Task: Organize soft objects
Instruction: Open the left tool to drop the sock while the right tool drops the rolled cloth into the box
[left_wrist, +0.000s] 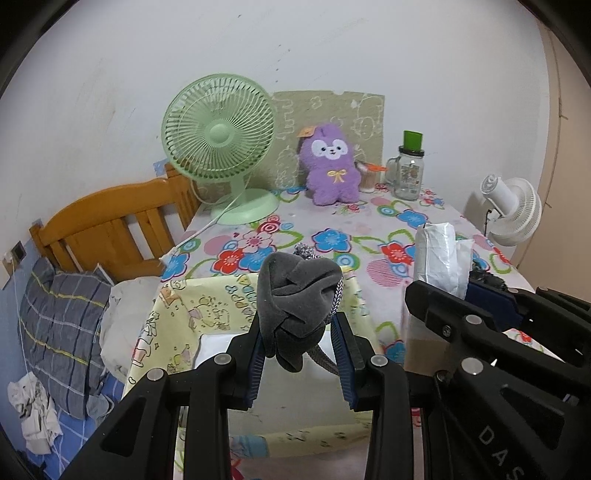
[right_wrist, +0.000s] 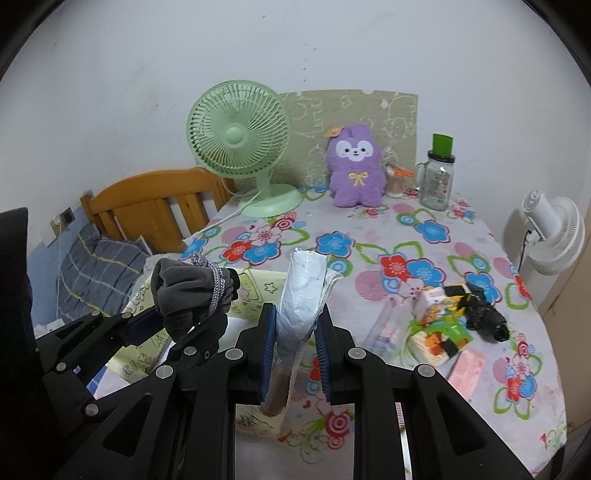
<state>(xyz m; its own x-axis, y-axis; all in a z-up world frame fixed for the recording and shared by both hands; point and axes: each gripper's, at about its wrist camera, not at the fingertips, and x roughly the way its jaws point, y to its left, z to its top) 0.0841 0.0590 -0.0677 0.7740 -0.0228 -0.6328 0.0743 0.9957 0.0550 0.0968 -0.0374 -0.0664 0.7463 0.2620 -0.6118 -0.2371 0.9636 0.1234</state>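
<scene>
Now grey pouch (left_wrist: 295, 314) sits clamped between left tongs (left_wrist: 301, 354).

Our left gripper (left_wrist: 301, 354) and right gripper (right_wrist: 295, 354) are matte black plastic with angular linkage arms, triangular cut-outs and round silver pivot pins. Their fingers (left_wrist: 347, 363) carry ribbed blue pads. White letters "DAS" mark one arm.
</scene>
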